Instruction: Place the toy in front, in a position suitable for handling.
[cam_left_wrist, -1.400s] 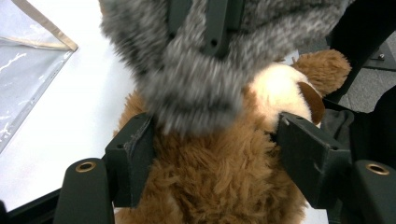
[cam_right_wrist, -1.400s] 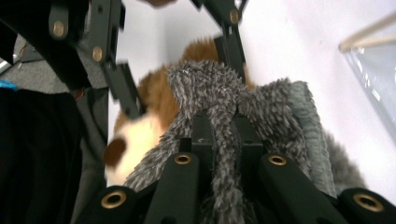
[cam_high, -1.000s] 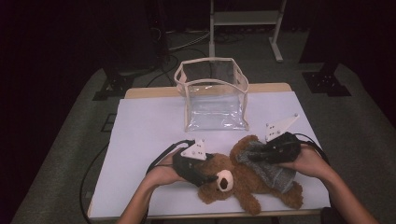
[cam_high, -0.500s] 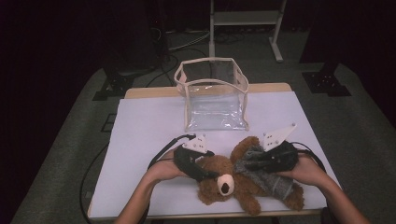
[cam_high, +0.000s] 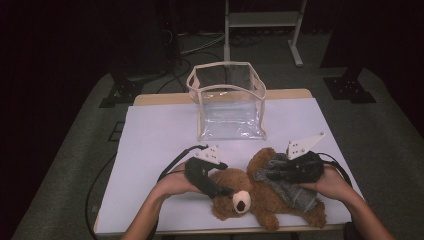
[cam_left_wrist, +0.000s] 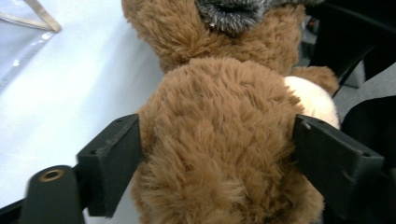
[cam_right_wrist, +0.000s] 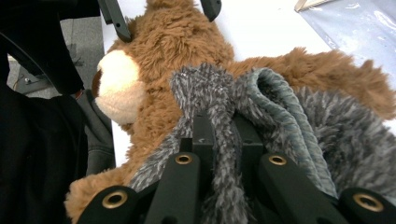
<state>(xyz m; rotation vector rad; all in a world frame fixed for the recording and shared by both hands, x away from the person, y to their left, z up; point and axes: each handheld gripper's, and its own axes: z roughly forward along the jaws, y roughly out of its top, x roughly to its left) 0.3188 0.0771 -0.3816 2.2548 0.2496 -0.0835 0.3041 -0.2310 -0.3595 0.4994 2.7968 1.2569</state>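
- A brown teddy bear (cam_high: 250, 192) in a grey fuzzy sweater (cam_high: 292, 187) lies on its back on the white table (cam_high: 160, 145), near the person's edge and in front of a clear plastic bag (cam_high: 230, 102).
- The left gripper (cam_high: 220, 189) has its jaws pressed against both sides of the bear's head.
- The right gripper (cam_high: 272, 175) is clamped on a fold of the sweater at the bear's chest.
- The bag stands open and upright, apart from the bear.
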